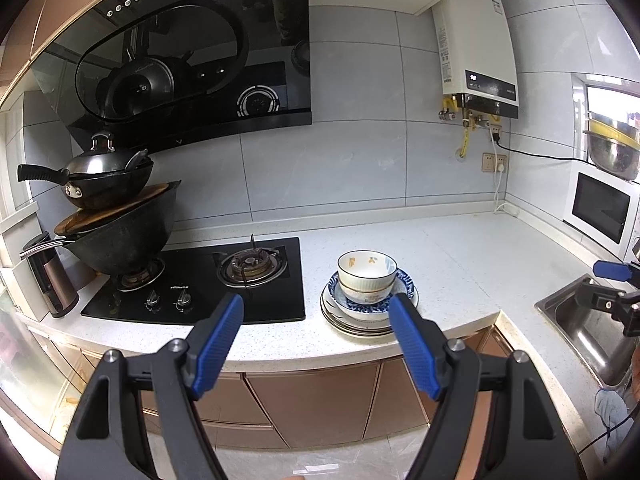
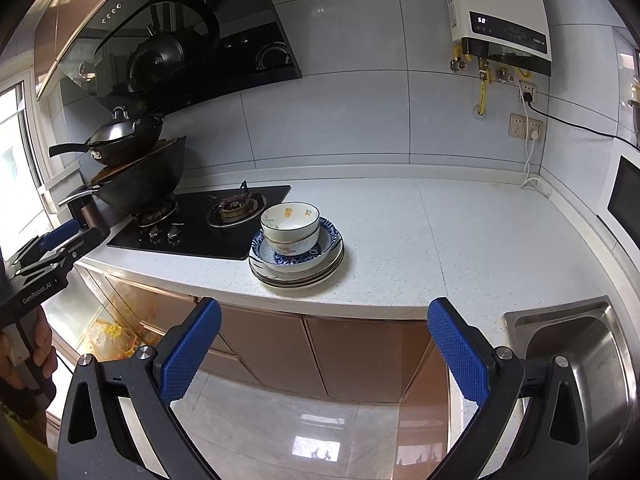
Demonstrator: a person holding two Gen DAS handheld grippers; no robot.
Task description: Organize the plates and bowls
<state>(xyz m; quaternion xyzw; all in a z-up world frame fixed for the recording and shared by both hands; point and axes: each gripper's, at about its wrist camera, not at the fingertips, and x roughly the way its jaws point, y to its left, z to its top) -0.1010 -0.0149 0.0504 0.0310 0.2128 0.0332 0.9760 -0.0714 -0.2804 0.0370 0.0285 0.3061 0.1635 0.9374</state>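
A stack of dishes stands on the white counter (image 1: 460, 256) right of the hob. Two white bowls (image 1: 367, 270) (image 2: 290, 222) nest on top, inside a blue-patterned bowl (image 1: 405, 280) (image 2: 330, 236), all resting on a pile of plates (image 1: 344, 322) (image 2: 296, 276). My left gripper (image 1: 318, 312) hovers open in front of the counter edge, short of the stack, nothing between its blue pads. My right gripper (image 2: 324, 316) is open too, lower and farther back, over the cabinet fronts. Each gripper shows at the edge of the other's view.
A black gas hob (image 1: 208, 280) carries stacked woks (image 1: 120, 232) at the left, with a kettle (image 1: 50, 276) beside it. A steel sink (image 2: 580, 360) lies to the right, a microwave (image 1: 600, 208) beyond it. A water heater (image 1: 476, 44) hangs on the tiled wall.
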